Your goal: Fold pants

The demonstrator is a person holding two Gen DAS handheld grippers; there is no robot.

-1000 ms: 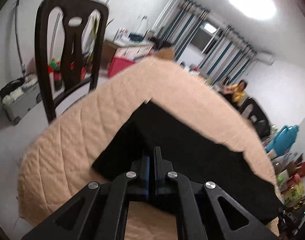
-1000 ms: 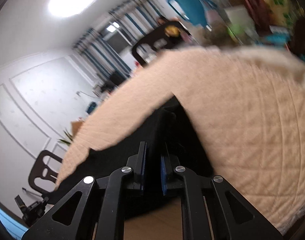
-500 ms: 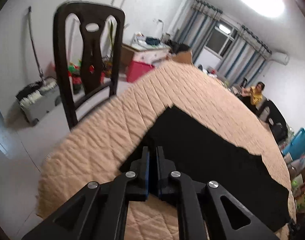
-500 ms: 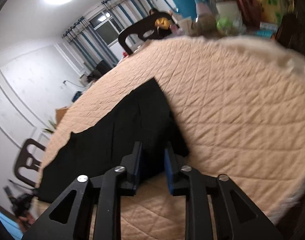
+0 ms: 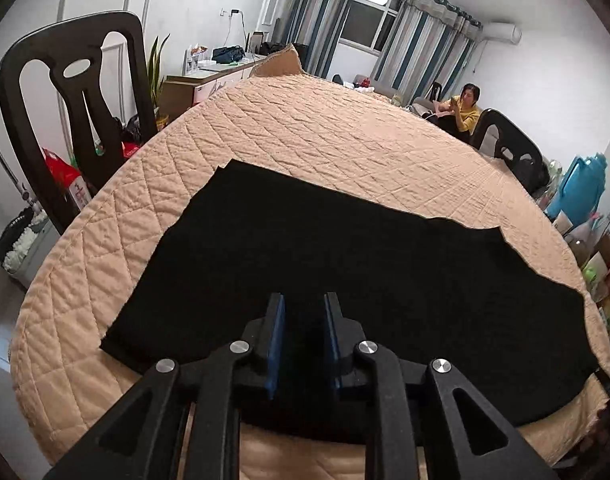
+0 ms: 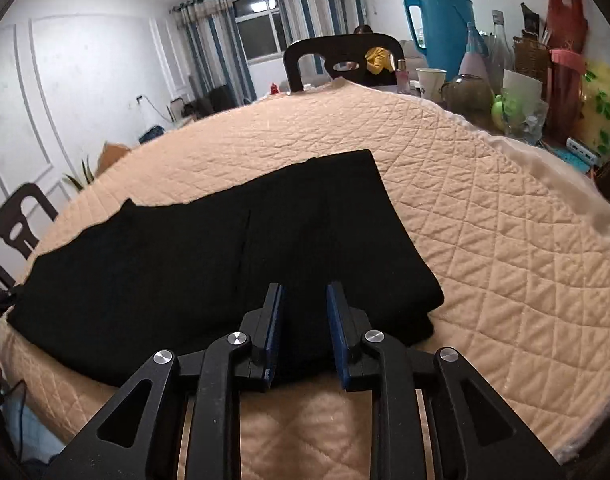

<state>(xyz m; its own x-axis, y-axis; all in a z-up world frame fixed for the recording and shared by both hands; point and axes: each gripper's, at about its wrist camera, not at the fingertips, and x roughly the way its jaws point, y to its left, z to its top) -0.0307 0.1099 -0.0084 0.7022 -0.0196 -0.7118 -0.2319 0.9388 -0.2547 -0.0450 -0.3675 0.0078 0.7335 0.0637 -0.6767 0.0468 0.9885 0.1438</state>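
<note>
**Pants released after lengthwise fold, cross folds left**

Since the earlier frames, the black pants (image 5: 345, 264) have been laid down flat and let go; both claws were clenched on the fabric then. The pants are now spread as a long doubled strip near the front edge of the desk (image 5: 345, 136), on the quilted beige cover. In the right wrist view the wide end (image 6: 345, 220) is seen stacked in two layers.

Left claw (image 5: 303, 344): jaws have just been opening, parted, near edge of the cloth seen between the pads, not pinched. Right claw (image 6: 305, 332): released as well, a gap visible between the blue pads, held over the near hem.

Progress, as judged: leg-on-leg fold done. Shortening folds along the length are not yet done; both ends would have to be regrasped.

Dark chairs (image 5: 77, 100) are placed around the desk; a blue thermos (image 6: 441, 20) and bottles are kept at the far right edge.
</note>
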